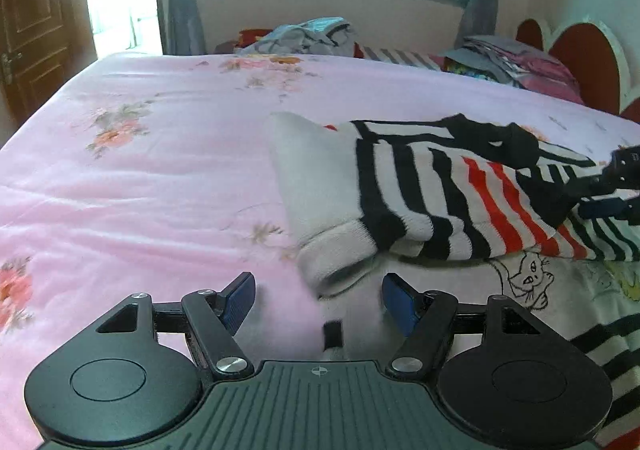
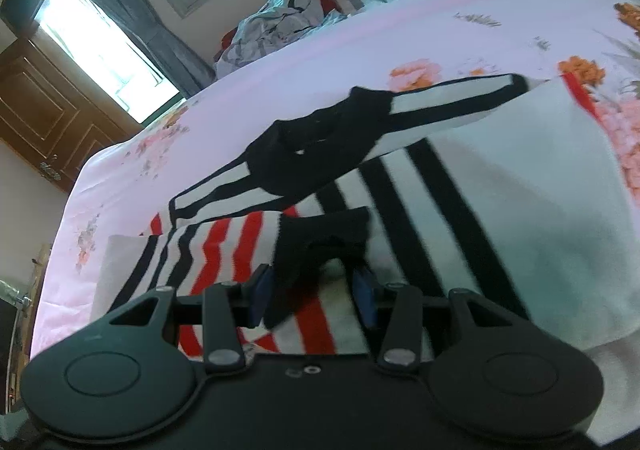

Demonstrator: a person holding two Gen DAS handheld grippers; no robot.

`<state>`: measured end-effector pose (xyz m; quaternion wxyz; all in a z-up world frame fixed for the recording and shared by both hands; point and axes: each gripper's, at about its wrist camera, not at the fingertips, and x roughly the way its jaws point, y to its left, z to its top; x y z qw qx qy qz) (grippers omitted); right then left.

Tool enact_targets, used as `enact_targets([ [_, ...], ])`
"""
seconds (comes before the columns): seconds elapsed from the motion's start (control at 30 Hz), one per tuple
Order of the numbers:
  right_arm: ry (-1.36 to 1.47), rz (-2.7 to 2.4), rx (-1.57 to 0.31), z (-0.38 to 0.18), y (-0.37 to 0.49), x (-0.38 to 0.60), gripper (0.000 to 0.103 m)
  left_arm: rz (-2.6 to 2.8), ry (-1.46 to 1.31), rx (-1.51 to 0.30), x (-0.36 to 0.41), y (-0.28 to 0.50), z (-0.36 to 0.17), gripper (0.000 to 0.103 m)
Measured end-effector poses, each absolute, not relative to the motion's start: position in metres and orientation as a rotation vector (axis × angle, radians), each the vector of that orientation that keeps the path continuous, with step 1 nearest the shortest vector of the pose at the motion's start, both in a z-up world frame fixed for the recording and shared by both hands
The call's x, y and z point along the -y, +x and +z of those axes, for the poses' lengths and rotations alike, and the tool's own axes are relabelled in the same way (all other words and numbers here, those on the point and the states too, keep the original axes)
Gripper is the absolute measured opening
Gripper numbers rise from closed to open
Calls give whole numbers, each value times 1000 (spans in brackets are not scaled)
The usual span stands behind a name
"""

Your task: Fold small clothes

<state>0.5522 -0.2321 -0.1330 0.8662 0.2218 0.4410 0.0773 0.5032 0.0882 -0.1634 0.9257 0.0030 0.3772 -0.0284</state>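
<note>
A small striped sweater [image 1: 420,202] with black, white and red bands is seen lying on the pink flowered bed [image 1: 160,170], partly folded, just ahead of the left gripper [image 1: 319,300] and to its right side. The fingers of this gripper are held wide apart and nothing is between them; only a white ribbed cuff [image 1: 336,258] of the garment is found just in front of the gap. In the right wrist view, the right gripper [image 2: 315,300] is closed on a black ribbed edge [image 2: 320,242] of the sweater, which is pinched between the two blue pads [image 2: 261,298] and lifted a little from the rest of the cloth. A black collar [image 2: 320,142] is seen further ahead of these fingers. From here, some risks can be judged. The knitted edge is thick and soft, so it may slip out of the fingers if it is pulled fast. Because only one layer seems to be held, the fold below could be dragged open. The free cuff could also be caught or pushed aside by the open left fingers, and the fold would then become uneven.
</note>
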Motion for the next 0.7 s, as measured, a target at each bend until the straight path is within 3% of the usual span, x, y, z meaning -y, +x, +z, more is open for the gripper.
enact_targets([
  [0.07,433,140,-930,-136,557,227,38,-64,11,-769,-83,509,-166,70],
  [0.13,414,137,-938,-138,563,224,6,-54,5,-791,-82,520,-174,70],
  [0.3,270,169,-721,-88,546,220,6,-33,-2,-788,-88,519,-178,69],
  [0.4,228,98,-647,-75,529,243,6,-83,-17,-803,-92,517,-182,40],
  [0.5,227,73,-747,-101,523,258,6,-100,6,-805,-87,518,-181,33],
  [0.7,267,51,-773,-119,509,263,6,-119,25,-810,-86,521,-179,33],
])
